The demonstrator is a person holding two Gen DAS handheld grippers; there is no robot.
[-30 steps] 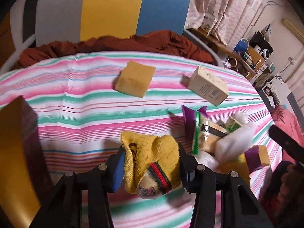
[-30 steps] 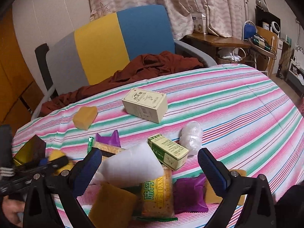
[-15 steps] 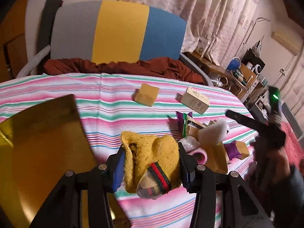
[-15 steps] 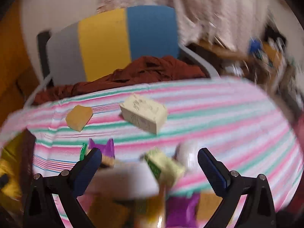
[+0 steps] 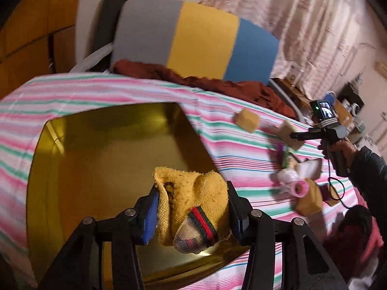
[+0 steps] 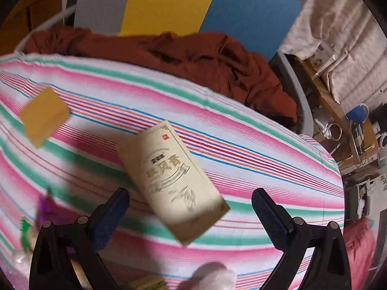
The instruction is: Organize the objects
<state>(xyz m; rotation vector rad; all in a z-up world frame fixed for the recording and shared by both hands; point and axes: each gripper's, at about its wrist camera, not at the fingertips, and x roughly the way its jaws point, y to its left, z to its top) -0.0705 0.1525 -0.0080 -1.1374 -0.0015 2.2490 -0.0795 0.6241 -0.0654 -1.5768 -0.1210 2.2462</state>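
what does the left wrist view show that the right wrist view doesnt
Only the left wrist view shows the gold box, open and lying on the cloth, with the left tongs shut on a yellow sock above it. It also shows the person's hand holding the other tool.

Only the right wrist view shows the right tongs themselves, open, their jaws having just been closing, poised over the cream carton with its printed top face readable.

Both show the striped tablecloth, the yellow sponge block, the brown garment and the chair back.
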